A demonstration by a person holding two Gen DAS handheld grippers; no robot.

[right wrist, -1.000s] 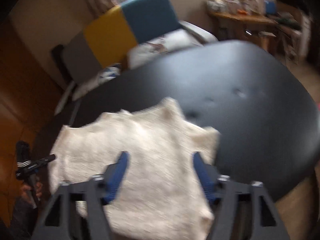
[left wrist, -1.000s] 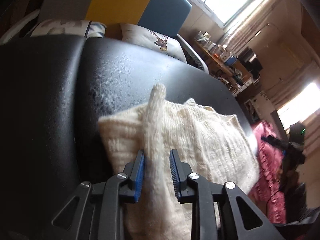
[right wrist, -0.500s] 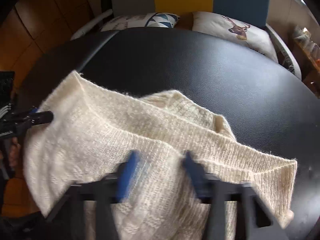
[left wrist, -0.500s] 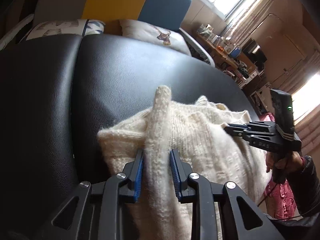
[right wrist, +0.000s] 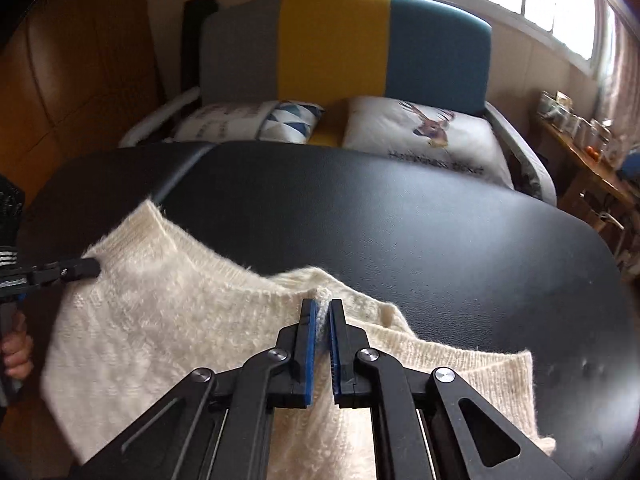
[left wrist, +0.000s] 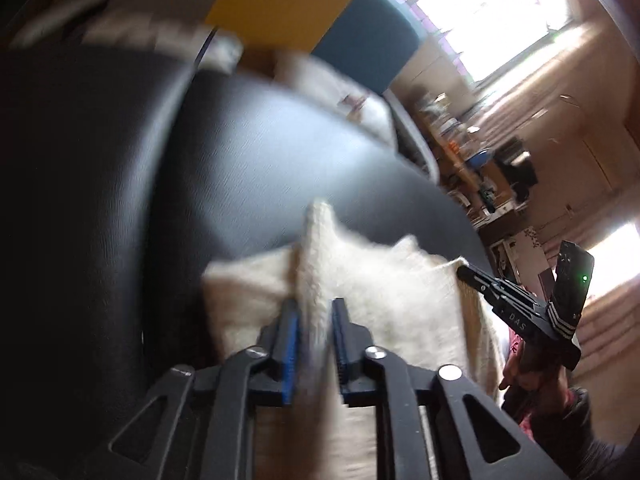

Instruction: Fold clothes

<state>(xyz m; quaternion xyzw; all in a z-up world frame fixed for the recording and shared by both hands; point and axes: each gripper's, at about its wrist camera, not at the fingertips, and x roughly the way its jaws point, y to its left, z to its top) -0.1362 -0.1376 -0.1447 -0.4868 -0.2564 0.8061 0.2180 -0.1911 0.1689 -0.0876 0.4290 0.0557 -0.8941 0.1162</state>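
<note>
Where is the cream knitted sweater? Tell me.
The cream knitted sweater lies on the near edge of the black padded table, pinched by both tools, before the striped sofa.

Behind the black padded counter (right wrist: 400, 216) stands a grey, yellow and blue sofa (right wrist: 340, 40) with a deer cushion (right wrist: 424, 132) beside a triangle-patterned cushion (right wrist: 256, 120).

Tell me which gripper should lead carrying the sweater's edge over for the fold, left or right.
Probably right. The right gripper is shut on the cream sweater at its far edge, facing open black table. The left gripper pinches a bunched ridge near the sweater's corner, suiting an anchor.
</note>
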